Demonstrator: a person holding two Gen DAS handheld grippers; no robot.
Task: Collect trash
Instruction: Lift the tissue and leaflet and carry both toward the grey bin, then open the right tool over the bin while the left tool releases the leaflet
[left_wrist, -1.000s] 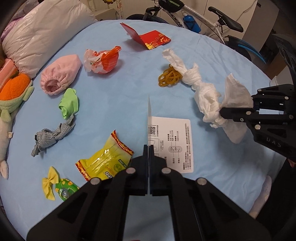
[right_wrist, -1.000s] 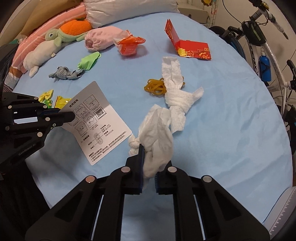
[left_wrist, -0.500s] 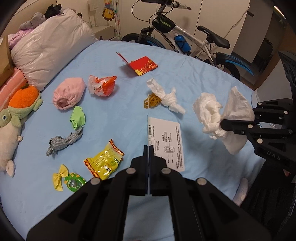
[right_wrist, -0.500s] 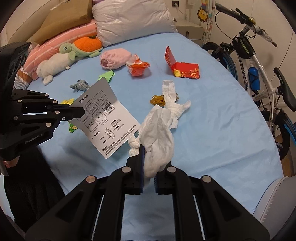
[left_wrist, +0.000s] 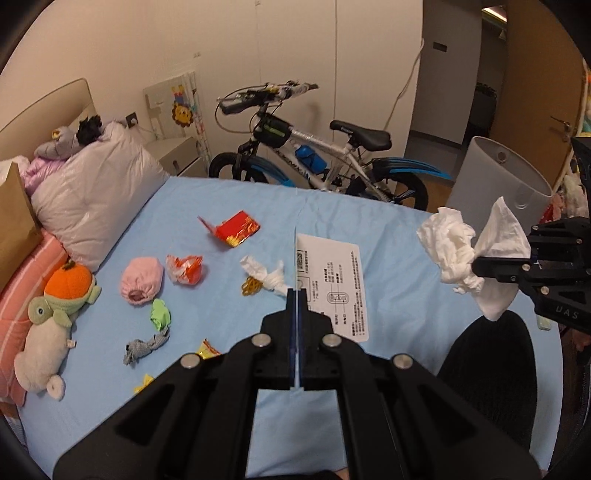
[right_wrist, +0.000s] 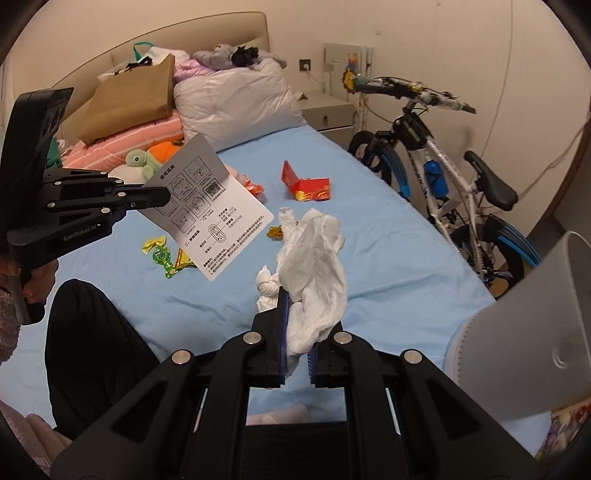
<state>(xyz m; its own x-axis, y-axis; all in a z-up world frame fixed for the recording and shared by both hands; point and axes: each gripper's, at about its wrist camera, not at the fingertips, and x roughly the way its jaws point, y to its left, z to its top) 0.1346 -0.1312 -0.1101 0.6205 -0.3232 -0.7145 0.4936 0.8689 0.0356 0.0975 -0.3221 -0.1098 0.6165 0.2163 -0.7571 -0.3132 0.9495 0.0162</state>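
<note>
White tissue wad hangs clamped in my right gripper; my left gripper pinches the instruction leaflet edge-on, both lifted off the blue bedsheet. Grey bin stands at four o'clock in the right view. I judge both loads should be above its rim before I loosen either grip.

A white tissue, a black-printed white leaflet and a red-and-gold packet above a light blue sheet

White printed instruction sheet held above the blue bed, crumpled white tissue wad held near the bed's foot edge
</note>
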